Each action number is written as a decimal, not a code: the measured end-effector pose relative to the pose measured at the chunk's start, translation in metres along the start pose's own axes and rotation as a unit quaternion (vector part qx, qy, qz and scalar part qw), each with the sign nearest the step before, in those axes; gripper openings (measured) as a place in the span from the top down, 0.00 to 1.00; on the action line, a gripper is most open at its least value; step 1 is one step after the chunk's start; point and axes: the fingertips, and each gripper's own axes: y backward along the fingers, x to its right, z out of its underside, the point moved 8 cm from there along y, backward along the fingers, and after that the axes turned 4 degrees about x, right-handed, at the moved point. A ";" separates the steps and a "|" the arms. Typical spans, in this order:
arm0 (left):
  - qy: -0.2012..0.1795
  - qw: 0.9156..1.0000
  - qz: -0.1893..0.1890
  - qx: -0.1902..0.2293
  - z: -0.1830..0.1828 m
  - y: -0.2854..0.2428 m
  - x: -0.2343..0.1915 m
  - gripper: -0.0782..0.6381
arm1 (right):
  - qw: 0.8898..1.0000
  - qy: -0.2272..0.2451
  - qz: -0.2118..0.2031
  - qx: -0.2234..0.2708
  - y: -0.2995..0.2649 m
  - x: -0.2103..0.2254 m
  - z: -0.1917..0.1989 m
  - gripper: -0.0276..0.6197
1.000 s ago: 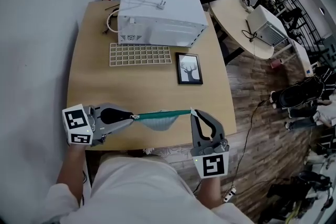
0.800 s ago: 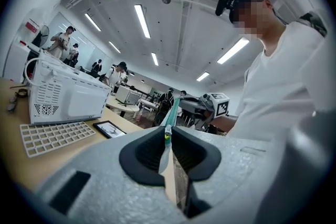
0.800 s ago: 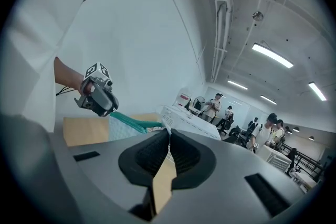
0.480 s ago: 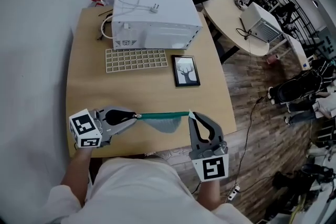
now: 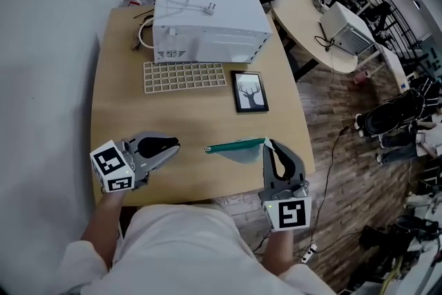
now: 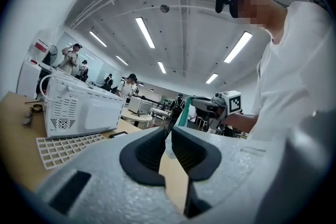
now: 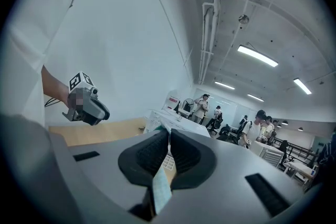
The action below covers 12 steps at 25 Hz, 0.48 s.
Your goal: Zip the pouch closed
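The teal pouch (image 5: pixel 235 147) hangs just over the near part of the wooden table (image 5: pixel 124 114), its zip edge stretched level. My right gripper (image 5: pixel 268 144) is shut on the pouch's right end, and teal fabric (image 7: pixel 160 186) shows pinched between its pads (image 7: pixel 168 139). My left gripper (image 5: pixel 177 144) is a short gap to the left of the pouch's free left end, touching nothing. Its jaws (image 6: pixel 167 140) stand together with nothing between them. In the left gripper view the pouch (image 6: pixel 184 113) and the other gripper show straight ahead.
A white microwave (image 5: pixel 207 21) stands at the table's far end, with a white grid tray (image 5: pixel 184 74) and a small framed picture (image 5: pixel 249 90) in front of it. A wall runs along the left. People sit at a round table (image 5: pixel 311 17) to the right.
The left gripper held the pouch's left end before; now it has let go and a gap lies between them. The pouch hangs from the right gripper alone, shifted slightly right.
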 end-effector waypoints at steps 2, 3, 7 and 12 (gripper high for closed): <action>-0.010 1.000 -0.022 0.009 -0.003 0.005 -0.002 0.83 | 1.000 -0.004 0.006 0.003 0.001 0.003 0.001 0.93; -0.017 0.999 -0.036 0.014 -0.005 0.007 -0.003 0.84 | 1.000 -0.007 0.009 0.006 0.001 0.005 0.001 0.93; -0.040 0.994 -0.098 0.031 -0.014 0.018 -0.006 0.87 | 1.000 -0.019 0.018 0.003 0.003 0.016 0.008 0.93; -0.085 0.980 -0.172 0.059 -0.033 0.034 -0.003 0.87 | 0.998 -0.053 0.025 0.012 0.007 0.031 0.015 0.92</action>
